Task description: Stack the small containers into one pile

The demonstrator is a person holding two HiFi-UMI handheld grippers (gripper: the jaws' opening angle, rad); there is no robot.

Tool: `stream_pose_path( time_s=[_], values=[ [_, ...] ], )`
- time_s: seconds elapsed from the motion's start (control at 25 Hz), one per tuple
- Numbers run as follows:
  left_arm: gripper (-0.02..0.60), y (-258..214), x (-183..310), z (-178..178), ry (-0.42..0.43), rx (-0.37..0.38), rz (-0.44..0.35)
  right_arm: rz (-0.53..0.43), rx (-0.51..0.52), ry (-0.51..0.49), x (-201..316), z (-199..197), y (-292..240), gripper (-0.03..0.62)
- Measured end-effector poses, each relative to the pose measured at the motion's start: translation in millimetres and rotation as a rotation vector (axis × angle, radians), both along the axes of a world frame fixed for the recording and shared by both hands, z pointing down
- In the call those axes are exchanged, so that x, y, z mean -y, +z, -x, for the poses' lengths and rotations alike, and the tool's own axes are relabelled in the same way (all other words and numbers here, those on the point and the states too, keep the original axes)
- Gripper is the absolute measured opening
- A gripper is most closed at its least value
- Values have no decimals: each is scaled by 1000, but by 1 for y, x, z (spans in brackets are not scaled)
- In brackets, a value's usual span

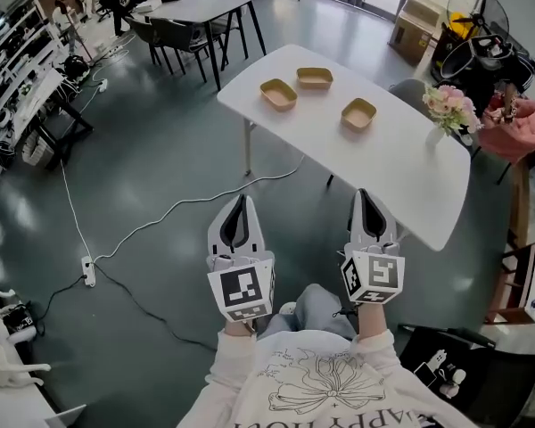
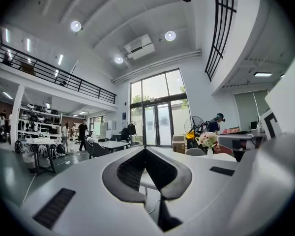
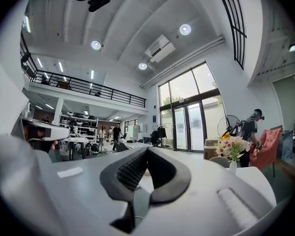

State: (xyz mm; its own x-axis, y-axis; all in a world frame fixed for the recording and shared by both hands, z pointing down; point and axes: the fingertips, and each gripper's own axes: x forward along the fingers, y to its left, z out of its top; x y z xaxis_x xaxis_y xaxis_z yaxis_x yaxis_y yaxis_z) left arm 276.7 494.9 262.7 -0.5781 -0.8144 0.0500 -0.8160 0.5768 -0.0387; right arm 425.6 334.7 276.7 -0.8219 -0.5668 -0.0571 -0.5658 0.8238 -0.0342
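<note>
Three small tan containers stand apart on the white table (image 1: 383,163): one at the left (image 1: 278,94), one behind it (image 1: 315,78), one to the right (image 1: 358,113). My left gripper (image 1: 241,201) and right gripper (image 1: 364,194) are held close to the person's body, short of the table's near edge and well away from the containers. Both are shut with nothing between the jaws. In the left gripper view the left gripper's (image 2: 145,149) tips meet, and the right gripper's (image 3: 147,148) tips meet in the right gripper view. Both point level across the room.
A vase of flowers (image 1: 448,110) stands at the table's right end. A grey chair (image 1: 410,92) sits behind the table. A white cable with a power strip (image 1: 88,270) runs over the floor on the left. Another table with chairs (image 1: 201,7) stands further back.
</note>
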Motion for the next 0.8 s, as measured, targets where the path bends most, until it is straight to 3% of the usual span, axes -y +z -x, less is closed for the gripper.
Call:
stream_pose_path(
  time_s=[0.36, 0.8],
  values=[
    [6, 18, 36, 46, -45, -33, 22, 36, -28, -28, 46, 48, 17, 11],
    [6, 11, 123, 154, -133, -20, 36, 56, 0, -107, 153, 171, 9, 11]
  ],
)
